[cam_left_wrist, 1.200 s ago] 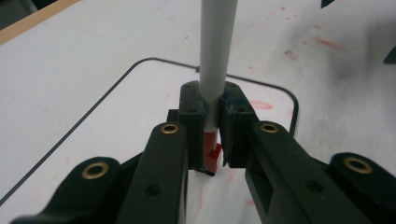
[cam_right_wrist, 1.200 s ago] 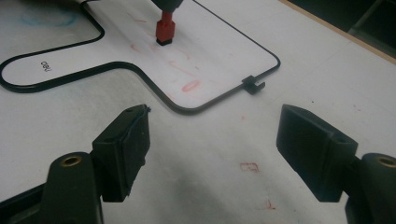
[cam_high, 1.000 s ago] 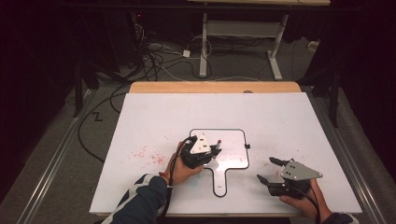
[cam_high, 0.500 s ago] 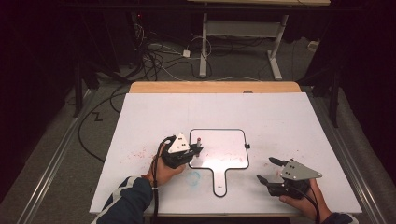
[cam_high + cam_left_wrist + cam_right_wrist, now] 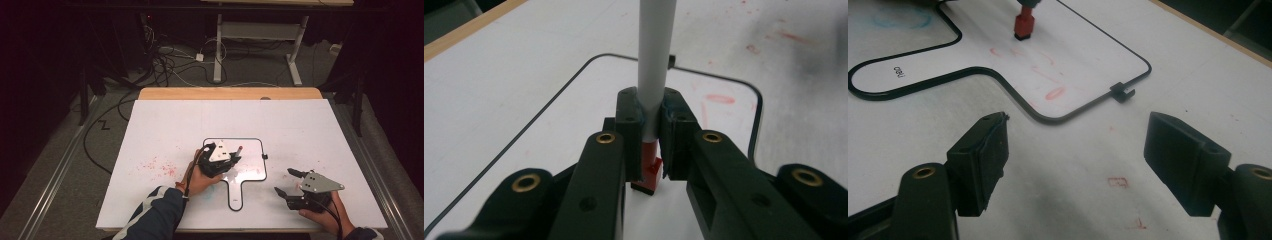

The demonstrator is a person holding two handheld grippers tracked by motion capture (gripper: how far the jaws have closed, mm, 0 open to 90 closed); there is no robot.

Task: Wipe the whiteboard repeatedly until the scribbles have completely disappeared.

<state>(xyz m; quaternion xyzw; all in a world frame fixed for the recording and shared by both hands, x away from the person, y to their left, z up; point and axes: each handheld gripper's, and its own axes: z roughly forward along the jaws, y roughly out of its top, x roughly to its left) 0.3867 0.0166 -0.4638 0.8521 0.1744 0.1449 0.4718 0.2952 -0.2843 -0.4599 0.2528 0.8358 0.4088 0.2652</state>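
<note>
A paddle-shaped whiteboard [image 5: 251, 150] with a black rim lies on the white table [image 5: 300, 125], handle toward me. My left gripper [image 5: 233, 158] hovers over its left part, shut on a marker [image 5: 655, 55] with a grey barrel. The marker's red end [image 5: 650, 172] has a black base that rests on the whiteboard [image 5: 574, 115]; the same red end [image 5: 1024, 22] shows in the right gripper view. Faint red strokes [image 5: 1054, 93] mark the whiteboard [image 5: 1083, 45]. My right gripper [image 5: 285, 181] sits right of the handle, open and empty, as the right gripper view [image 5: 1075, 120] confirms.
Red smudges [image 5: 160, 165] stain the table left of the board, and a blue smear [image 5: 900, 17] lies by the handle. A small black clip [image 5: 264, 156] sticks out from the board's right rim. A wooden strip [image 5: 230, 93] edges the far side; cables [image 5: 170, 65] lie on the floor beyond.
My left hand swung left off the board's edge with the marker, then came back right over the board. The right gripper has stayed where it was.
</note>
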